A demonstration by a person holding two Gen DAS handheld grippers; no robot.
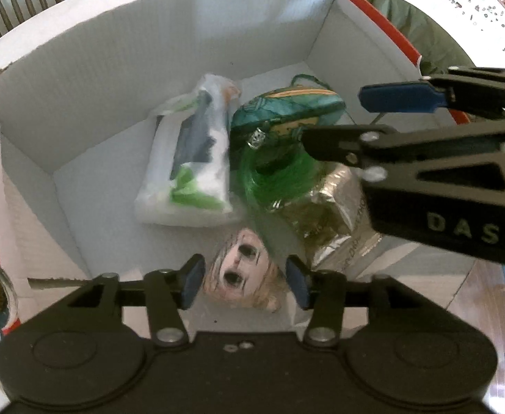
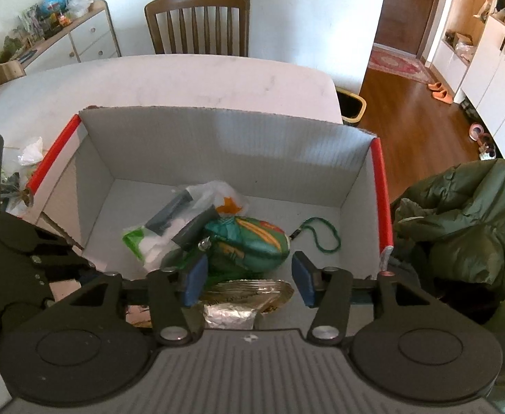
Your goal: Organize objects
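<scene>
Both tools hung over a white corrugated box (image 2: pixel 218 138) with red-edged side walls, which stood on a pale table (image 2: pixel 149 79) and already held most of the clutter. The left gripper (image 1: pixel 245 284) had its blue-padded fingers spread wide with nothing between them, poised above a doll-face figure (image 1: pixel 242 269) that lay face up on the box floor near the front wall. The right gripper (image 2: pixel 249 277) was likewise spread and empty, reaching in from the right side over a green patterned pouch (image 2: pixel 249 245) whose green cord (image 2: pixel 325 238) trailed toward the right wall. Beside the pouch lay a clear plastic bag (image 1: pixel 190 169) with dark and green contents, a heap of green plastic (image 1: pixel 276 176) sat below the pouch, and a crinkled foil packet (image 1: pixel 325 214) rested against the front right. Judging by the empty fingers above the pile, the step in hand was most likely placing or tidying items inside the box. To do it well, the left tool should have come straight down so its pads straddled the figure's head at the sides, not the face, and closed only once both pads were level. The right tool needed to stay clear of the cord, which could snag a finger, and the two tools, being near each other over the same small floor, ought to move one at a time.
</scene>
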